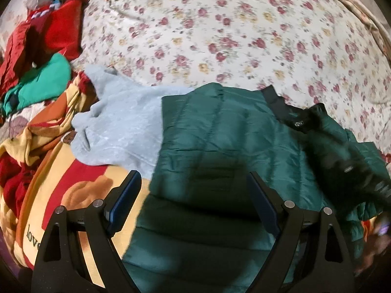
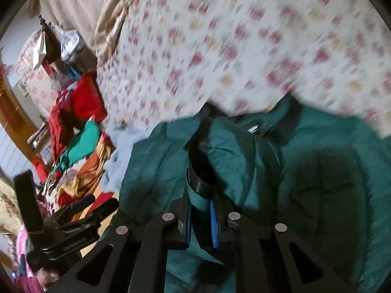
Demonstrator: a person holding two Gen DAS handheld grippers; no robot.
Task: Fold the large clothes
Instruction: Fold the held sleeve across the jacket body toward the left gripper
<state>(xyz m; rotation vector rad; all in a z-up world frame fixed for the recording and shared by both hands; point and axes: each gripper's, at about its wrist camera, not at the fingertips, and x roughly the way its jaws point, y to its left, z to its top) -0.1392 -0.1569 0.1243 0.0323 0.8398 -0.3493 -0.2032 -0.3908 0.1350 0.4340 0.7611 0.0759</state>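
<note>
Dark green quilted jacket (image 1: 220, 146) spread across the bed, lying on the floral bedsheet (image 1: 220, 36) and partly over a striped yellow, orange and red blanket (image 1: 56, 195) at the near-left edge. The left tool (image 1: 194, 193) hangs above the jacket's lower panel with its jaws set wide — nothing between the blue pads, only green fabric in shadow below them.

Over on the right wrist view, the right tool (image 2: 200, 210) is clamped narrow on a fold of that same jacket (image 2: 317, 158) — green fabric bunches up between the blue pads (image 2: 213, 222), and the black ribbed cuff (image 2: 199, 171) stands just beyond the fingertips. The picture is streaked with motion blur, the floral pattern smeared across the top. In the left wrist view the right-hand side of the jacket is blurred too, with the black collar (image 1: 276, 97) at the garment's far edge.

Beside the jacket on the left lies a pale blue fleece garment (image 1: 122, 127), its edge tucked under the green one. Further left, a heap: a bright green garment (image 1: 44, 83) and red clothing (image 1: 56, 31) behind it.

At the lower left of the right wrist view, the left tool shows from the side, a person's hand (image 2: 47, 277) and pink sleeve just under it.
</note>
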